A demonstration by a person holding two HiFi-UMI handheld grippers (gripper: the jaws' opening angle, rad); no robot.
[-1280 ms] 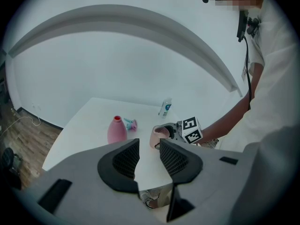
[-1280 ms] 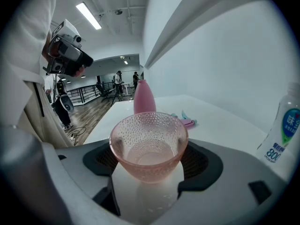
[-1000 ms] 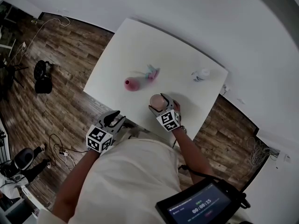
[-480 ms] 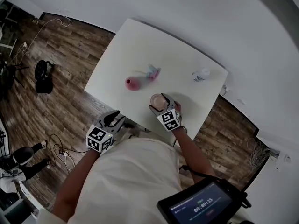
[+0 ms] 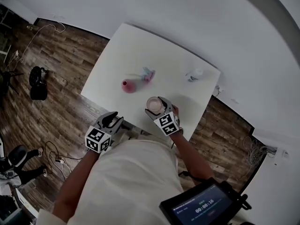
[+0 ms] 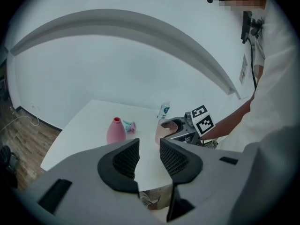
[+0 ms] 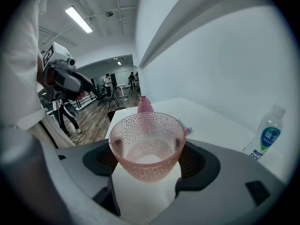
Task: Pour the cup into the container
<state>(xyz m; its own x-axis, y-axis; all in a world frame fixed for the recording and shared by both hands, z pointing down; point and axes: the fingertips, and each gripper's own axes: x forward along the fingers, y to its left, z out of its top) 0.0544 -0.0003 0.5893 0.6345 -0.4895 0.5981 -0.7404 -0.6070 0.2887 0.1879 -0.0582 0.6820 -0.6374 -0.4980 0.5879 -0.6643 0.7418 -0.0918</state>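
Note:
A pink dimpled glass cup [image 7: 146, 144] stands upright between the jaws of my right gripper [image 7: 146, 162], which is shut on it. In the head view the cup [image 5: 154, 104] and right gripper [image 5: 157, 108] hover near the white table's front edge. A pink narrow-necked vase-like container [image 5: 127, 85] stands on the table to the cup's left, also seen as the vase [image 7: 145, 105] behind the cup. My left gripper [image 5: 110, 121] hangs off the table's front edge, open, with nothing between its jaws [image 6: 144, 156].
A small plastic bottle [image 5: 192, 75] stands at the table's right side. A small teal and pink object [image 5: 147, 74] lies just behind the vase. The white table [image 5: 140, 46] sits against a white wall, with wood floor, cables and people at the left.
The head view has shifted slightly. The right gripper still holds the cup in much the same spot beside the vase, and the left gripper has barely moved.

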